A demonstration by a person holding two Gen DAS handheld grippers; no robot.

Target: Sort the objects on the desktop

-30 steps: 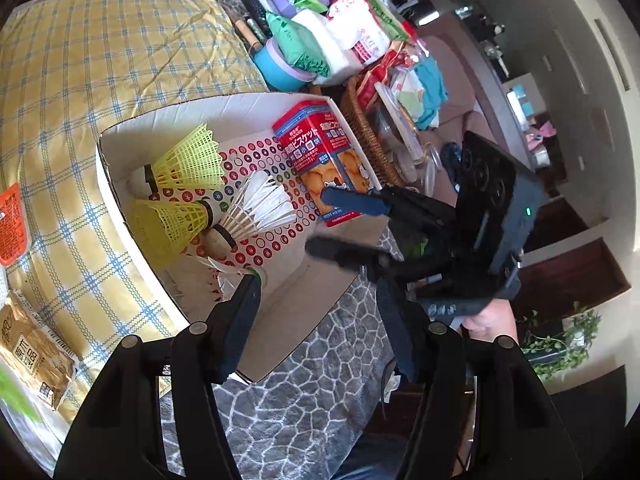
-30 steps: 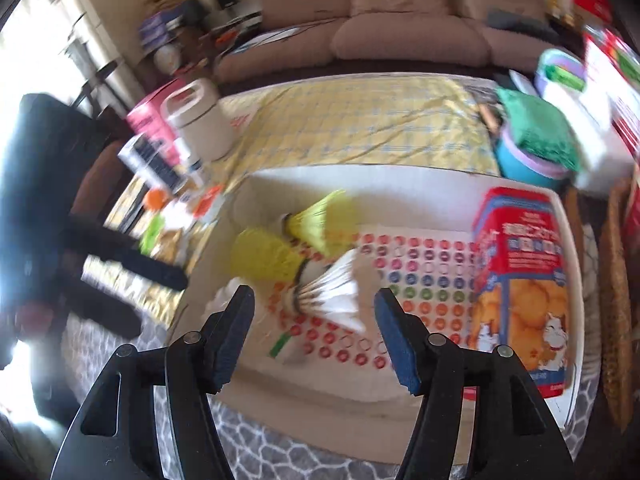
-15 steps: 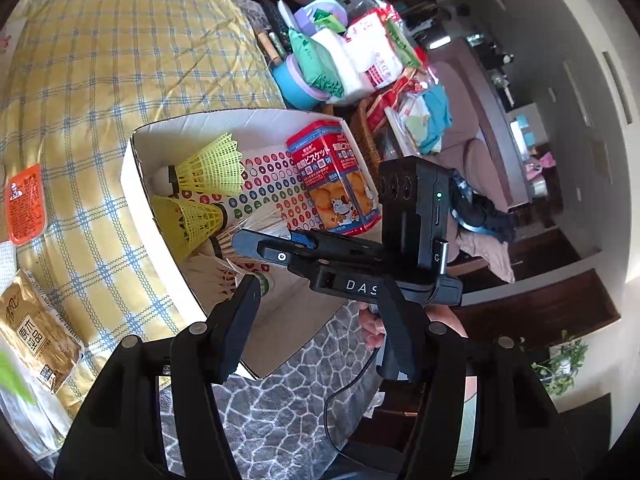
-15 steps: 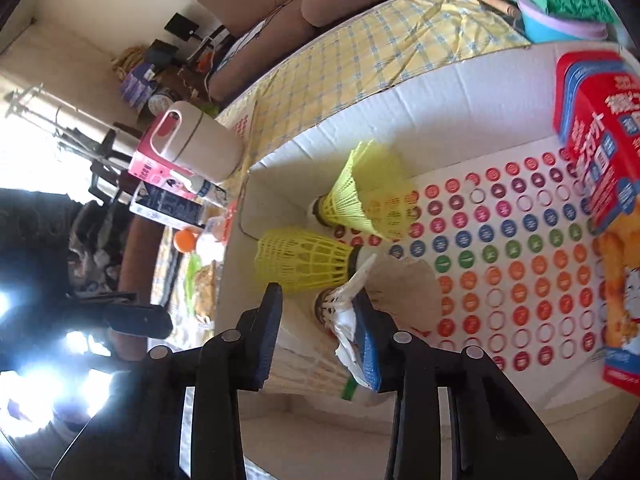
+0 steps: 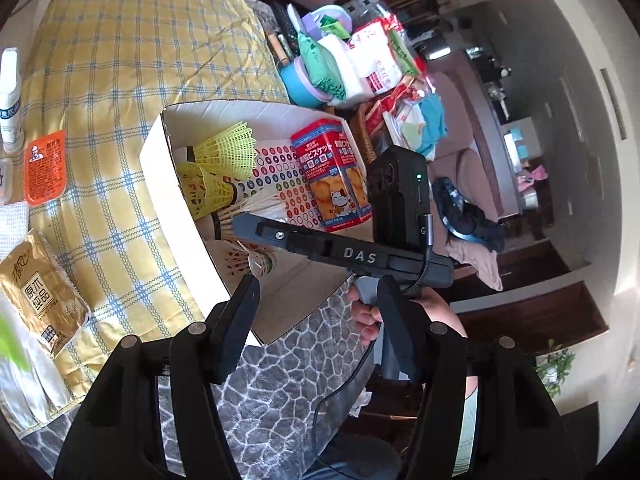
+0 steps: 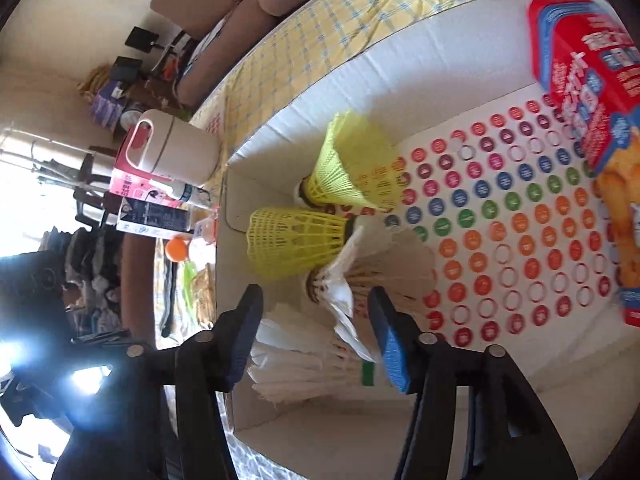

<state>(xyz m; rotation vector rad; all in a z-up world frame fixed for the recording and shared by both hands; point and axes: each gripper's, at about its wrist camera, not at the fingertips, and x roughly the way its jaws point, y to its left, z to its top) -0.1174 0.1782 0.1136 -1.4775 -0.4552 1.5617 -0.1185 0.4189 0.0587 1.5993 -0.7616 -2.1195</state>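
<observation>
The white cardboard box [image 5: 160,168] held two yellow shuttlecocks [image 6: 296,240], two white feather shuttlecocks [image 6: 340,304], a sheet of coloured dot stickers [image 6: 500,216] and a red biscuit tin [image 5: 332,176] at its right side. My right gripper [image 6: 316,336] was opening its jaws over the feather shuttlecocks low in the frame, pads off them; half a second earlier they had pinched the feathers. My left gripper [image 5: 316,320] hovered half open, empty, near the box's lower corner, nudged sideways since a second ago.
</observation>
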